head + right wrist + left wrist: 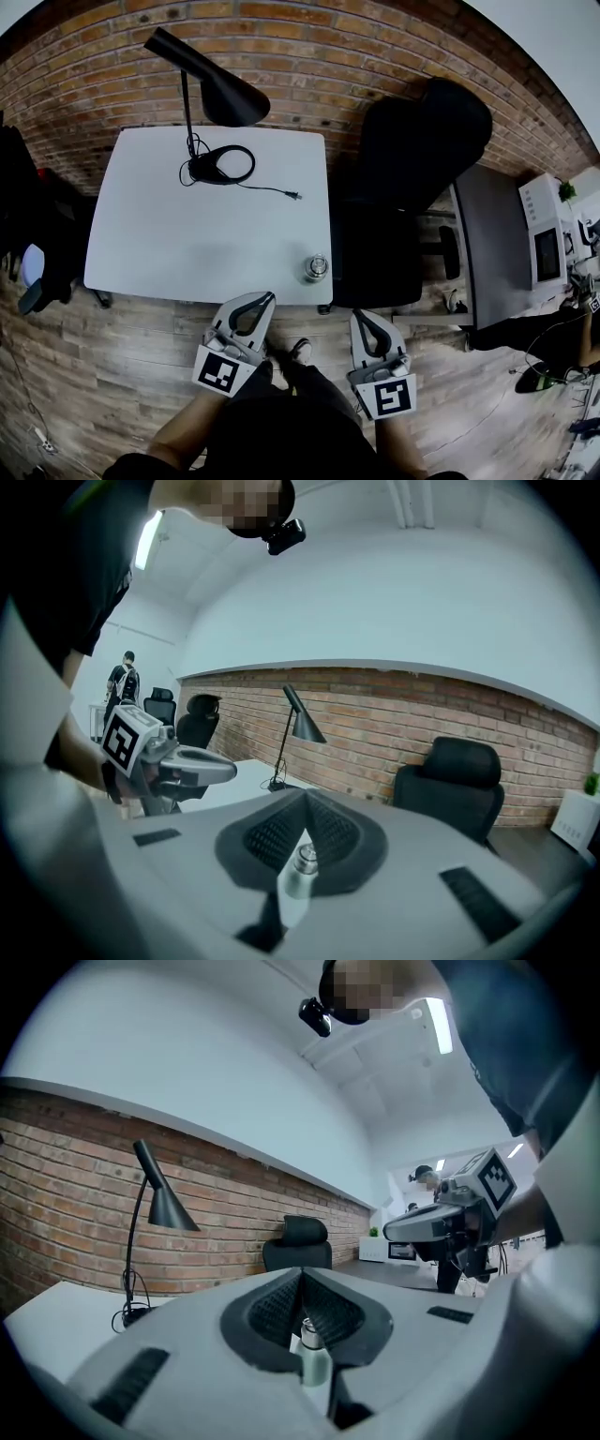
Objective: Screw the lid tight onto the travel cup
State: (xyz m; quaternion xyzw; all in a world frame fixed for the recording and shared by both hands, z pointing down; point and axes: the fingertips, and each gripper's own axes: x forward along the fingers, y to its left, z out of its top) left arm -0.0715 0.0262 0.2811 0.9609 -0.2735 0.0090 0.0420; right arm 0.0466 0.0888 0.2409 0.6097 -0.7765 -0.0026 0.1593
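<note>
Head view: the small silver metal travel cup [316, 267] stands near the front right corner of the white square table [187, 234] against the red brick wall [328, 56]; left gripper view: my left gripper [302, 1274] closed, empty; right gripper view: my right gripper [305, 799] closed, empty.

Closed left tongs [302, 1277], travel cup [315, 1361] beyond

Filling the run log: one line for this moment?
phase: pre-grasp | left gripper: shut, empty | right gripper: shut, empty | cup: on table, untouched
</note>
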